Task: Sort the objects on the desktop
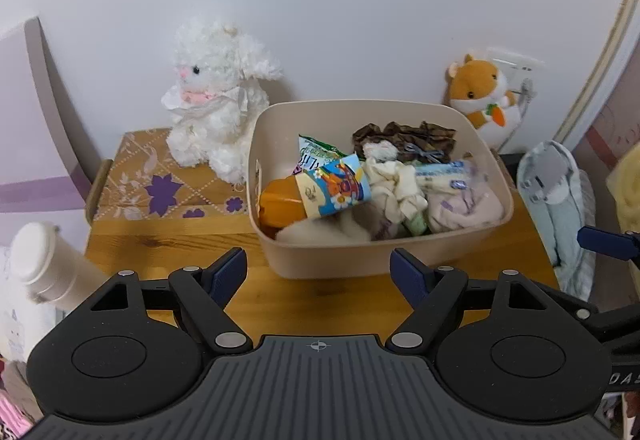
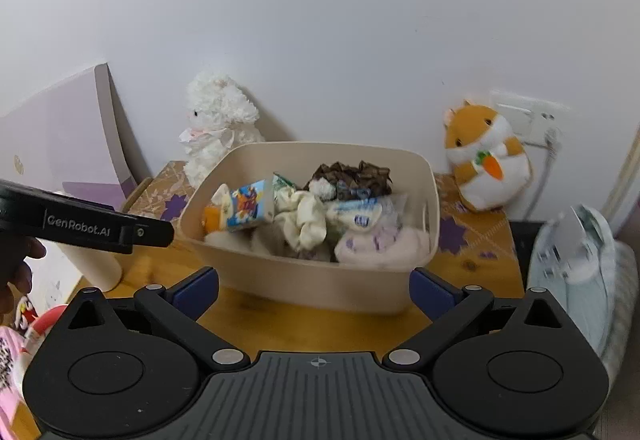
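Beige bin [image 1: 400, 260] sits on the wooden desk [image 1: 168, 240] right in front of both my claws, w/ its near wall just past the fingertips. My left gripper [image 1: 318, 272] is spread wide, blue pads apart, nothing between them but desk and the bin's front wall. My right gripper [image 2: 314, 290] is spread wide too, empty, its pads flanking the bin's near corners w/o touching as far as I can tell. In the right wrist view the left gripper's black body pokes in from the left edge, beside the bin's left side. Inside the bin: an orange bottle [image 1: 280, 207] w/ a cartoon label at the left, a green snack packet [image 1: 316, 149] behind it, a cream cloth bundle [image 1: 396, 183] in the middle, a blue-and-white wipes pack [image 1: 444, 173] and a pale lilac cloth [image 1: 468, 207] at the right, a dark brown scrunchie [image 1: 404, 137] at the back. Left of the bin a white plush bunny [image 1: 216, 95] sits on a floral box [image 1: 160, 179]. An orange hamster plush [image 1: 480, 91] holding a carrot stands at the back right, against the wall by a socket [image 1: 516, 67]. A white bottle [image 1: 44, 264] is at the desk's near-left corner; a light blue cloth item [image 1: 556, 191] lies off the right edge.
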`<state>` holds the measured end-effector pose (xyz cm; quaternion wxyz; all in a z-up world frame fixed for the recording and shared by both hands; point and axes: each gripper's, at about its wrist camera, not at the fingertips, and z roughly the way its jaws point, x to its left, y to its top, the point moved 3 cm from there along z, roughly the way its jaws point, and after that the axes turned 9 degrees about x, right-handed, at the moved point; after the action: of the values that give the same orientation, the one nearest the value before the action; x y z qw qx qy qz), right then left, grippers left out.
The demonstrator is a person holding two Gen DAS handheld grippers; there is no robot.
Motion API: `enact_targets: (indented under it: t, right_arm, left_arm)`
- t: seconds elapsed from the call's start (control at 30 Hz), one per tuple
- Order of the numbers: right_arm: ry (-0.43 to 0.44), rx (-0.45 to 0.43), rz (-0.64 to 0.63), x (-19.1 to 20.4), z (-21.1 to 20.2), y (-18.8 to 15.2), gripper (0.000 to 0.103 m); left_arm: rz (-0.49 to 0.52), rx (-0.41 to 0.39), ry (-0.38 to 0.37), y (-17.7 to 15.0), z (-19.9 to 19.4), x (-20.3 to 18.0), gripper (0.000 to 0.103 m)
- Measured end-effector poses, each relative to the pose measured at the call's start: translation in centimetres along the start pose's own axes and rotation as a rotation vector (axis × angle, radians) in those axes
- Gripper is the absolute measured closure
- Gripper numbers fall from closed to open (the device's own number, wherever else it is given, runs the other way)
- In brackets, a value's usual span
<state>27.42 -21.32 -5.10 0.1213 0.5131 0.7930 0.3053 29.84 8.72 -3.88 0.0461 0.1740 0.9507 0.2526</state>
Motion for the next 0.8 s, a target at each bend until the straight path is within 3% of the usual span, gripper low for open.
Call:
enact_targets:
  t: [0.33,0.8]
  right_arm:
    - [-0.025,-0.031,0.027,2.5,-6.8,-3.8,0.0]
    - [-0.063,-0.005,0.041,4.3,-13.3,-9.2,0.0]
  left_arm:
    - [0.063,-0.062,-0.008,-5.2,-7.1,0.0,0.023]
    - [0.098,-0.07,-0.023,-12.7,-14.5,0.6,0.023]
